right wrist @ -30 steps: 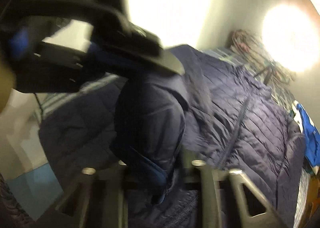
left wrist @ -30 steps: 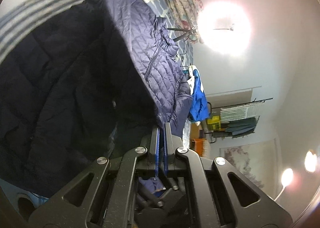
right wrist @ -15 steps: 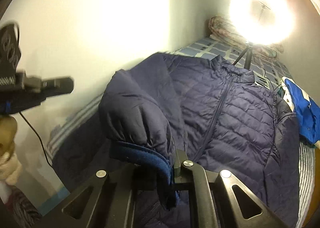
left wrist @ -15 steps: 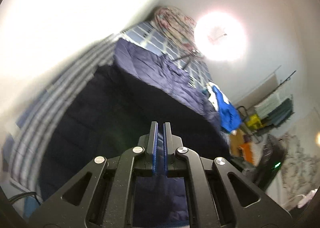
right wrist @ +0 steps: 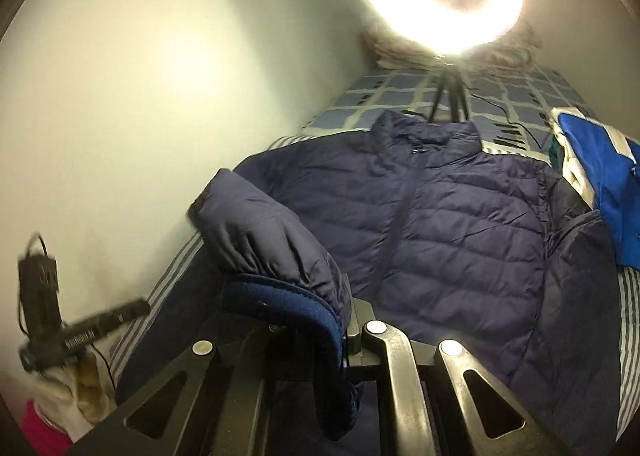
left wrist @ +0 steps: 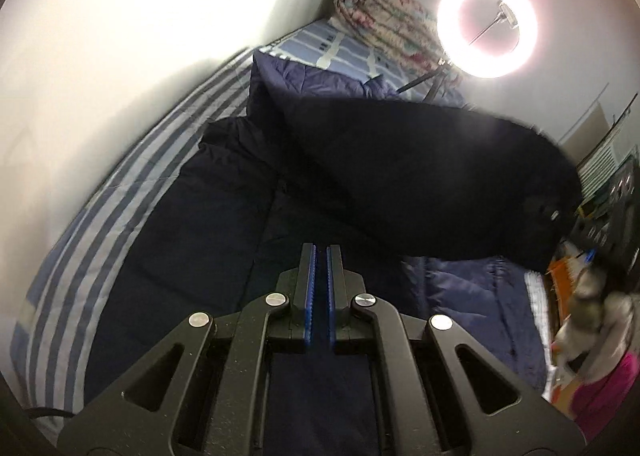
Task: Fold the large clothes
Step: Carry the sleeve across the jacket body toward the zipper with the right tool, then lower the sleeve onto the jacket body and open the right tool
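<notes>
Navy quilted fabric fills both views: the jacket (right wrist: 432, 224) lies front-up on the striped bed (left wrist: 120, 192), collar toward the top of the right-wrist frame, zip line running down its middle.

Left-wrist view, left to right: the striped sheet curves along the left edge; the left gripper (left wrist: 319, 256) sits at lower centre, jaws together with nothing between them, over dark jacket cloth; a dark blurred mass, probably the lifted sleeve, crosses the right half.

Right-wrist view, left to right: the other gripper shows small at the lower left edge; the sleeve (right wrist: 272, 240) arches up left of centre, its blue cuff (right wrist: 288, 304) clamped in the right gripper (right wrist: 344, 320); a blue garment (right wrist: 596, 168) lies at the right edge, beside the jacket.

Assessment: the sleeve fold is in hand. To do it well, carry the cuff across toward the zip line, keep the cloth taut enough not to bunch, lay it flat inside the body outline, and release only once it rests. The free left gripper could pin the shoulder. Risk: padded fabric springs back.
</notes>
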`<state>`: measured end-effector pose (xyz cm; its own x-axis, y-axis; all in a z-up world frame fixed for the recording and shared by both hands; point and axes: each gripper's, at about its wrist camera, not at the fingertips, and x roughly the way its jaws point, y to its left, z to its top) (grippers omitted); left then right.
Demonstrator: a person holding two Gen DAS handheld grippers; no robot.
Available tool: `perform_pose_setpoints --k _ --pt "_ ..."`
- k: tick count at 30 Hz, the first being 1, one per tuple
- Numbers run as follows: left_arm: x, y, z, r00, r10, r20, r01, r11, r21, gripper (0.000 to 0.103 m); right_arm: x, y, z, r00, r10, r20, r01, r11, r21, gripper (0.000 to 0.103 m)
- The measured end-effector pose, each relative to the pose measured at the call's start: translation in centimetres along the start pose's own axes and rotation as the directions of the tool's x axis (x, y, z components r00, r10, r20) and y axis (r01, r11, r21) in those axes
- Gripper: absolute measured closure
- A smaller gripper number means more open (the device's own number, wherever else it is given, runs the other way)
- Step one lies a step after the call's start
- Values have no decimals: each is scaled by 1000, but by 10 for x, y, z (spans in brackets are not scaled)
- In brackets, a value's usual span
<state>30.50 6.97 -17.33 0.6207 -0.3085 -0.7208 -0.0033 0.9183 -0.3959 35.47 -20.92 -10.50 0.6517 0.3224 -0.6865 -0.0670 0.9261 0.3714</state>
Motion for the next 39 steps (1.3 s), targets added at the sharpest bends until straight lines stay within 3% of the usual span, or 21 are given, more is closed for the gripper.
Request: perform_pose_setpoints --k 6,13,21,26,32,36,39 --pt "50 12 -2 998 62 -25 -62 998 6 102 28 -62 23 998 -60 -18 61 996 63 97" --pt "73 22 11 994 113 -1 -113 993 16 102 78 -137 30 991 -119 -66 131 967 220 97" --pt "101 -3 84 984 133 115 -150 977 151 102 123 -146 33 986 -130 -105 148 972 183 97" --pt "150 7 119 986 139 89 -149 983 111 102 134 -153 33 982 -142 -125 162 974 162 97" --pt "194 22 116 977 206 59 -213 968 136 102 142 -170 32 974 -161 -160 188 967 172 96" --pt "201 27 109 976 204 72 -212 969 129 102 141 -173 35 960 -213 -182 241 959 151 78" --pt "202 30 108 979 189 71 -197 974 116 102 134 -181 37 959 -229 -169 256 953 164 75"
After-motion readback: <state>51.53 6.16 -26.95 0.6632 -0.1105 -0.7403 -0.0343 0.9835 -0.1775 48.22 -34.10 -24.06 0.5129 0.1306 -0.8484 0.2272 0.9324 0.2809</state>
